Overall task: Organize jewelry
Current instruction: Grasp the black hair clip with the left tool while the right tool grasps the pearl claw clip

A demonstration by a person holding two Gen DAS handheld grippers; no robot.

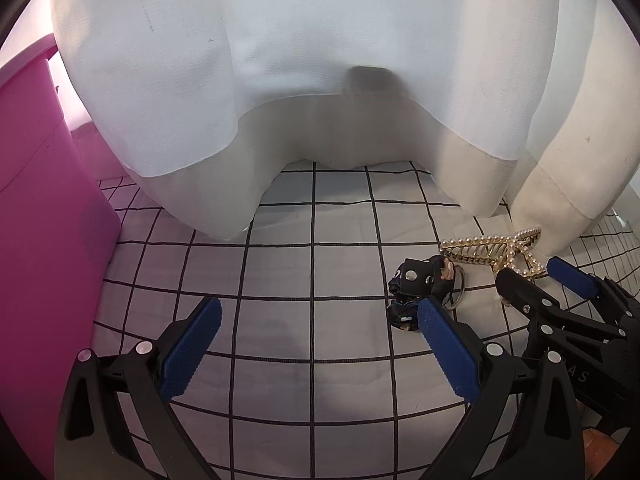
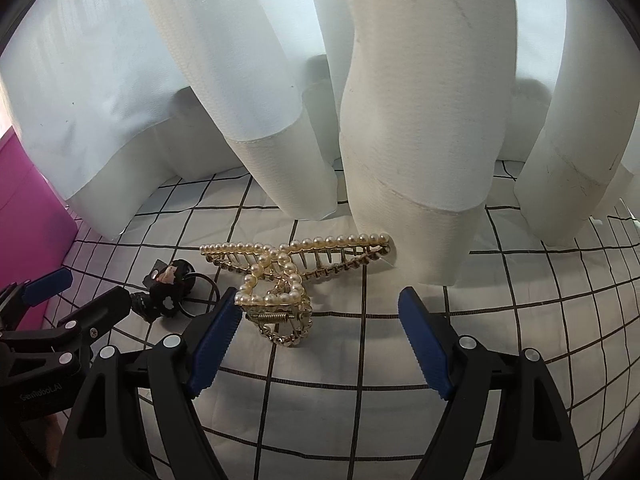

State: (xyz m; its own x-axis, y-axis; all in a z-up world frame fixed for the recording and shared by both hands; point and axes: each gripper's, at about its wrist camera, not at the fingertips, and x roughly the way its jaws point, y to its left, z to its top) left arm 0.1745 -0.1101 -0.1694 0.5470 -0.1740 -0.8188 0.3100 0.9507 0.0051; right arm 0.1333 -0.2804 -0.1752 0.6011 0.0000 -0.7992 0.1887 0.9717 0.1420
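Both pairs of jaws stand spread wide with nothing between them. In the left wrist view, the left gripper (image 1: 318,320), black with blue ribbed pads, hovers low over a white cloth with a black grid pattern (image 1: 280,272). Its right-hand pad (image 1: 446,344) sits just in front of a small black strap-like keychain trinket with metal studs and a steel ring (image 1: 424,284), which lies flat on the cloth; whether pad and trinket touch cannot be told.

Just beyond the trinket and to its right lies a gold-toned claw hair clip edged with cream pearls (image 1: 496,248), resting on the cloth near the hem of a white curtain (image 1: 320,80). The right gripper (image 1: 538,276) reaches in from the right, its fingers on either side of the clip's near end.

From the right wrist view, the right gripper (image 2: 318,304) hovers over the pearl clip (image 2: 288,268), whose sprung handle end lies beside the left pad (image 2: 216,340); the right pad is well apart from it. The clip's toothed end points toward a curtain fold (image 2: 420,140) and seems to touch it. The black trinket (image 2: 168,288) lies left of the clip, with the left gripper (image 2: 86,288) close by it. A bright pink plastic bin (image 1: 44,240) stands at the far left, on the cloth's edge.
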